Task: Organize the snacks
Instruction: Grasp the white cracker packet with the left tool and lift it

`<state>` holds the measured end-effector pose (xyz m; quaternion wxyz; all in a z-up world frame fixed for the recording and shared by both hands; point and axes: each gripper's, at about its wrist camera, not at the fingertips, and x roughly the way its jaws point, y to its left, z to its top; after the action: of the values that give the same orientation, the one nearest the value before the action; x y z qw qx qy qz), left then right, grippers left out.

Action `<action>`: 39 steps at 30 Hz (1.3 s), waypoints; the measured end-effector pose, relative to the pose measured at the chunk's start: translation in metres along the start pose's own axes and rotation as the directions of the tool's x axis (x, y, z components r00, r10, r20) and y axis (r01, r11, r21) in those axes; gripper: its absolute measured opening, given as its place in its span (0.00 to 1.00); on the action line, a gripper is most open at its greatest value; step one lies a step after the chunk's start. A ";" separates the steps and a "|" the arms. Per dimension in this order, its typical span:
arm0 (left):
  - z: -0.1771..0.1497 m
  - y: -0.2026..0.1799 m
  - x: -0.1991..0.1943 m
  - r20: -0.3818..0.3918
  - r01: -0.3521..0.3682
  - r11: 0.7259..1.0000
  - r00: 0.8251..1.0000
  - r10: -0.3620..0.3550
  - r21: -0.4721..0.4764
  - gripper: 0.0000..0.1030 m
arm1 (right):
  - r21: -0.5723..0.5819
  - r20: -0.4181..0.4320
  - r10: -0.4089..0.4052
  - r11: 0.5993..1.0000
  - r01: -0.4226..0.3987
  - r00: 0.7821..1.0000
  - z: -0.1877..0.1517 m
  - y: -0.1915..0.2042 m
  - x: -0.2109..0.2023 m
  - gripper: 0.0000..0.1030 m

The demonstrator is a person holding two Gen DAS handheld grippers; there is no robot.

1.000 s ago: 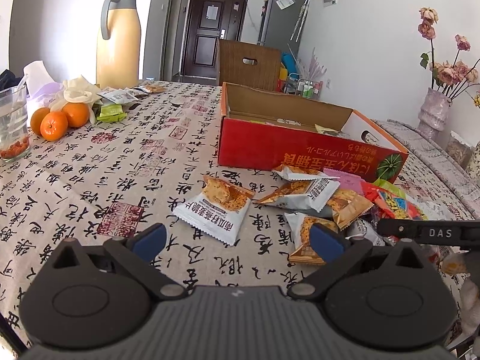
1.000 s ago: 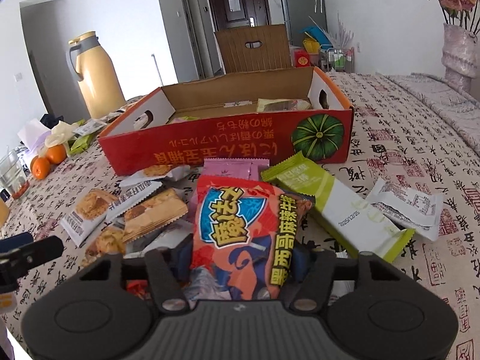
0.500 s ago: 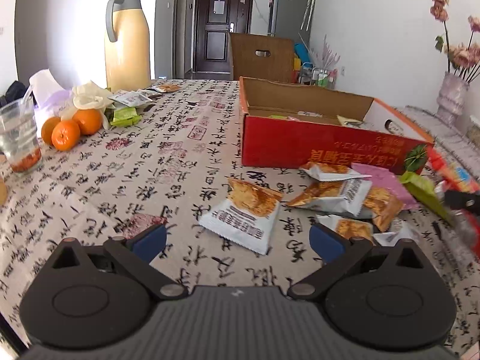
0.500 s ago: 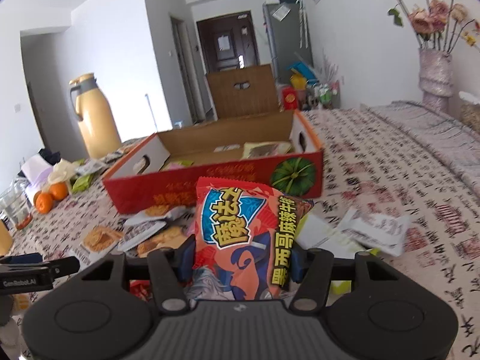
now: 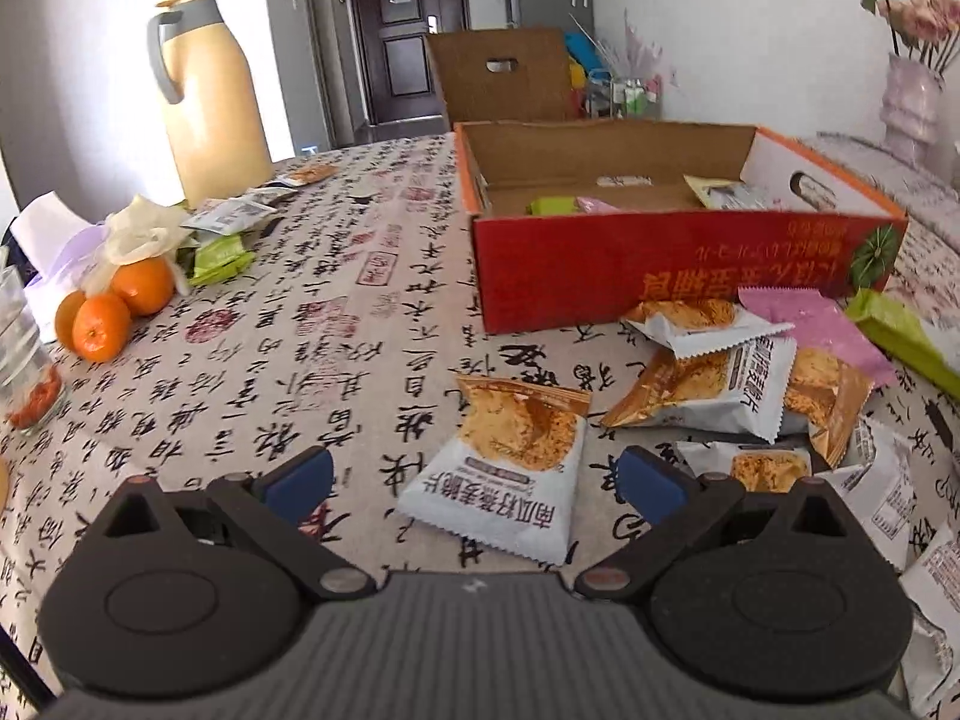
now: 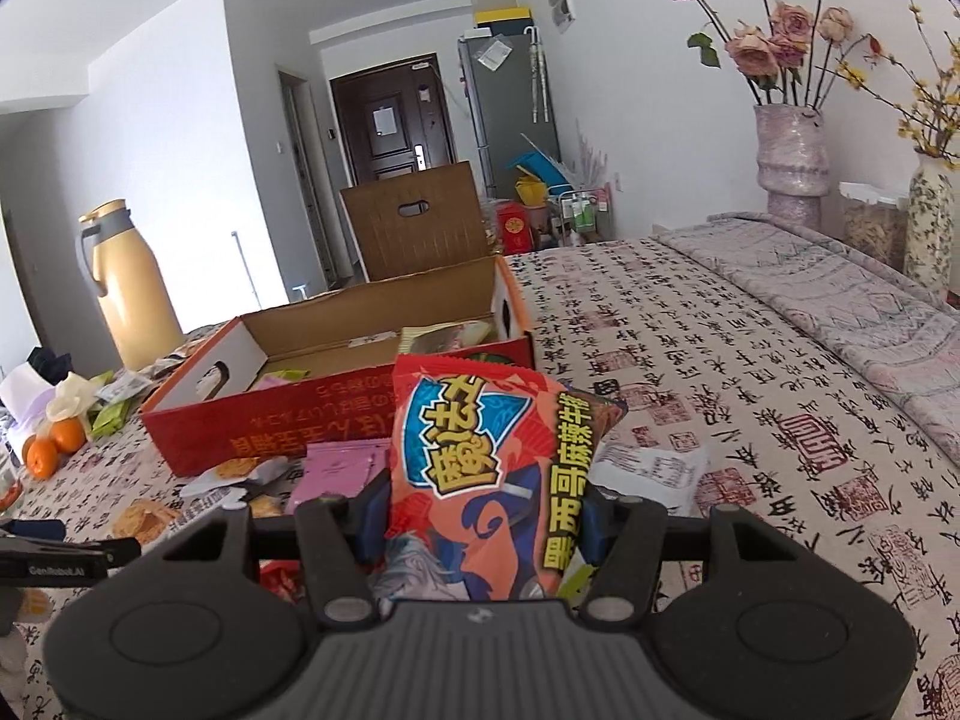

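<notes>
Between my right gripper's (image 6: 483, 519) pads sits a red snack bag (image 6: 486, 474), upright and clamped at its lower half, held above the table (image 6: 690, 360) and in front of the red cardboard box (image 6: 336, 420). The box stands open; a few packets already lie on its floor.

Step in hand, as I judge it: carry the bag over the near wall of the box and let it go inside.

1. Keep the right jaws clenched on the bag until its whole length is past the near wall. The bag is puffy and slick; a slack hold risks a slip.
2. Clear the wall with the bottom edge of the bag, not only with the pads.
3. Aim for bare cardboard beside the packets already there, so the bag lies flat.
4. Release only when the bag is low in the box.

My left gripper (image 5: 474, 477) stands wide and empty over a white-and-orange cracker packet (image 5: 510, 462), which lies flat on the tablecloth between the fingers' line, with more packets (image 5: 720, 384) heaped just beside it. Close on this packet across its narrow width, away from the heap.
</notes>
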<state>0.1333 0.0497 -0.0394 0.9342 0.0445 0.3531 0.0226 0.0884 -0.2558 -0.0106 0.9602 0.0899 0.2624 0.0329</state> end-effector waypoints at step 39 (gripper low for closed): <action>-0.005 -0.007 -0.016 0.058 0.065 0.997 0.996 -0.063 -0.030 0.39 | 0.027 -0.019 0.015 1.000 -0.014 1.000 -0.011 -0.010 0.000 0.56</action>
<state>0.1183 0.0419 -0.0333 0.9448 0.0190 0.3271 -0.0031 0.0828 -0.2637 -0.0218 0.9561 0.1043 0.2714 0.0372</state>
